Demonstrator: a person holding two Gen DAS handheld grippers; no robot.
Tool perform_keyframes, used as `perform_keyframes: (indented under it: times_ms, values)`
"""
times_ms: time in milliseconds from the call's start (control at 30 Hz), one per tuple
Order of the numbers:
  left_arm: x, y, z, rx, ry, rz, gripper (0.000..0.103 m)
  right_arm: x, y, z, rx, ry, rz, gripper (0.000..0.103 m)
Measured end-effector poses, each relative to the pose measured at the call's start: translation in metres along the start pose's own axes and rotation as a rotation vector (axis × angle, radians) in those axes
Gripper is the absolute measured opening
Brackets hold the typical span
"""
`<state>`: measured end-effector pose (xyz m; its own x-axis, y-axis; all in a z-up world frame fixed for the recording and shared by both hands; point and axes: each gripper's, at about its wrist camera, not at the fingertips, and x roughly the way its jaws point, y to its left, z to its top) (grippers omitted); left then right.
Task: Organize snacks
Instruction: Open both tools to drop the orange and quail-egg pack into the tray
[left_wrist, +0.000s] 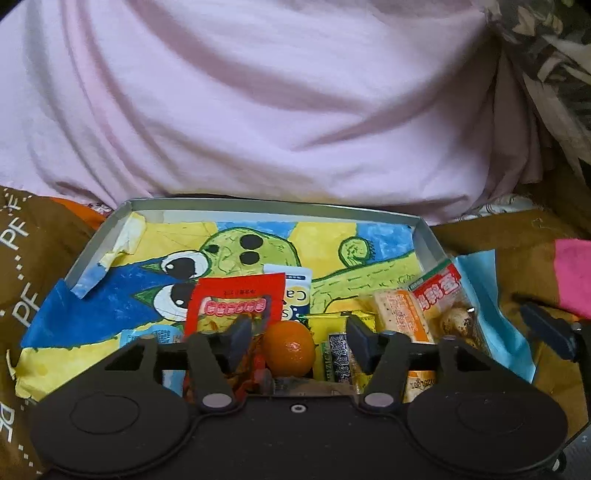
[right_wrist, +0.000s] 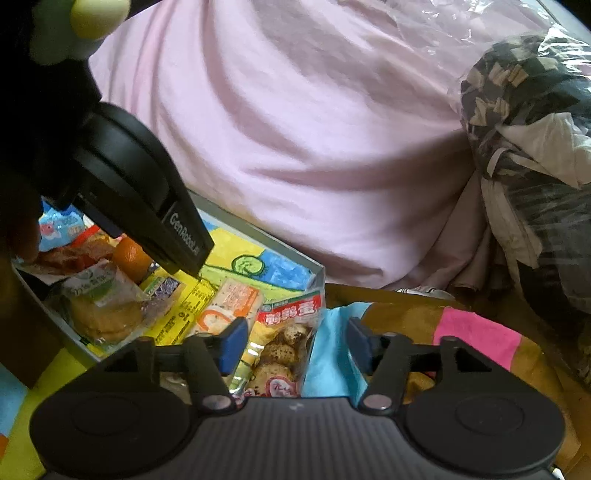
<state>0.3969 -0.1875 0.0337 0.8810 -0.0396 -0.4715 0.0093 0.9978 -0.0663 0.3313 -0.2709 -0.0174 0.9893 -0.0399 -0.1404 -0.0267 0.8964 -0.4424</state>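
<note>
Pink fabric (left_wrist: 258, 110) fills the space beyond both grippers, a wide rumpled sheet rising behind everything else. Just ahead of the left gripper (left_wrist: 295, 343) lies a shallow grey-walled box (left_wrist: 430, 243), its floor covered by a bright yellow, blue and green cartoon drawing. Snacks crowd the near end of this box, closest to the grippers. A red packet (left_wrist: 236, 295) stands ahead of the left gripper's left finger, and a small orange fruit (left_wrist: 290, 349) sits between its two fingers, which stand apart without pressing on it. To the right of that fruit lie a yellow packet (left_wrist: 332, 325) and an orange-and-white wrapped bar (left_wrist: 402, 317). The right gripper (right_wrist: 295, 347) has its blue-padded fingers spread apart too, with a clear bag of speckled eggs (right_wrist: 284, 339) resting between them at the box's corner, not clamped. Left of that gripper lies a round cake in clear wrap (right_wrist: 103, 314).
</note>
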Motion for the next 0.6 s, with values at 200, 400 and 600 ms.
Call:
perform_keyframes:
  times_ms: [200, 400, 600]
  values:
    - [-0.018, 0.014, 0.003, -0.077, -0.044, 0.027, 0.084, -0.015, -0.006, 0.007, 0.059, -0.034, -0.007, 0.088]
    - [-0.052, 0.034, 0.005, -0.131, -0.107, 0.058, 0.101, -0.041, -0.018, 0.013, 0.179, -0.076, -0.003, 0.099]
    - [-0.089, 0.054, 0.001, -0.174, -0.131, 0.067, 0.102, -0.076, -0.025, 0.021, 0.264, -0.119, 0.009, 0.103]
